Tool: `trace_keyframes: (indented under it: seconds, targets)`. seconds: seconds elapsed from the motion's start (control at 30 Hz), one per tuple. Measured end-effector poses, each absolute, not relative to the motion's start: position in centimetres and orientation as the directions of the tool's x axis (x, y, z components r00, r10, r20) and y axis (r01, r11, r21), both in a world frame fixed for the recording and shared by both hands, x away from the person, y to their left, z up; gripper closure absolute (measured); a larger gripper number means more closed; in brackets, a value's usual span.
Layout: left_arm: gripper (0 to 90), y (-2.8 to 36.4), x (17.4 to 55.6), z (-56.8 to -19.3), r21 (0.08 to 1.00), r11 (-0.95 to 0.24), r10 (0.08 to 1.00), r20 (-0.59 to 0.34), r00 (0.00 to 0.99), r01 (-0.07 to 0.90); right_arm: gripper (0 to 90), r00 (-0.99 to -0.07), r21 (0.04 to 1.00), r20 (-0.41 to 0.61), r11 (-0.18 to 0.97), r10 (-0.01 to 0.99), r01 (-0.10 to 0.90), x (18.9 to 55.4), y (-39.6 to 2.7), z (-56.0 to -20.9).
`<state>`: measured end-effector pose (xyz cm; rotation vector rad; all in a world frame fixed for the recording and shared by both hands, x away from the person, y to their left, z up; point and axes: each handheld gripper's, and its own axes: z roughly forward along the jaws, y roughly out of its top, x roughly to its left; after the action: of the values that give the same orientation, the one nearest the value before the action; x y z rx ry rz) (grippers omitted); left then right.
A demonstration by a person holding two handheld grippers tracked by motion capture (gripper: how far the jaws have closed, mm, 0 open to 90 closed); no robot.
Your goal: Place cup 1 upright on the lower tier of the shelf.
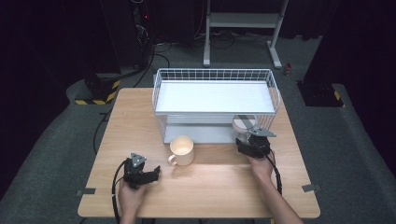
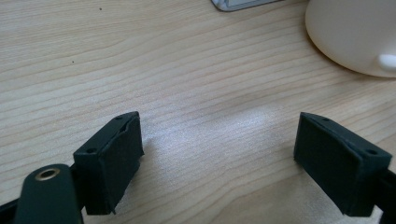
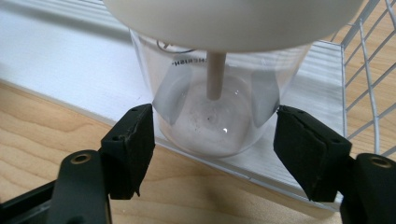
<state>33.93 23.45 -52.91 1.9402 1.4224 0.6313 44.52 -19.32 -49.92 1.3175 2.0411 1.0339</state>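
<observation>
A clear plastic container [image 3: 215, 116] with a cream lid [image 1: 244, 123] and a thin stick down its middle stands on the lower shelf [image 3: 70, 60] of a white wire rack [image 1: 212, 71], at its front right corner. My right gripper [image 3: 215, 140] [image 1: 244, 139] reaches in level, one jaw on each side of the container's base, and the pads [image 3: 133, 140] meet its walls. My left gripper [image 2: 217, 158] [image 1: 156, 173] rests low over bare wood near the table's front left, open with nothing between its jaws. A cream mug [image 1: 182, 150] [image 2: 355, 32] stands just beyond it.
The rack takes up the far middle of the wooden table [image 1: 205, 186], its upper shelf a bare white board. The rack's wire side [image 3: 369, 84] rises close by my right jaw. A metal stand [image 1: 243, 21] and cables lie on the floor beyond.
</observation>
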Motion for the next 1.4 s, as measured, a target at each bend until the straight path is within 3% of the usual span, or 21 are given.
trace_keyframes:
  seconds: [0.3, 1.1, 1.4]
  targets:
    - [15.6, 23.5, 33.9, -52.9, 0.735, -0.207, 0.955, 0.007, 0.298, 0.646, 34.1, -0.389, 0.805, 0.000, 0.231, 0.921, 0.546, 45.3, -18.8, -50.1]
    - [15.6, 23.5, 33.9, -52.9, 0.735, -0.207, 0.955, 0.007, 0.297, 0.645, 62.1, -0.314, 0.791, -0.007, 0.197, 0.949, 0.579, 48.1, -16.7, -50.0]
    - [15.7, 23.4, 33.9, -52.9, 0.738, -0.202, 0.956, 0.005, 0.294, 0.644, 63.1, -0.315, 0.785, 0.001, 0.195, 0.949, 0.588, 49.0, -16.4, -50.0]
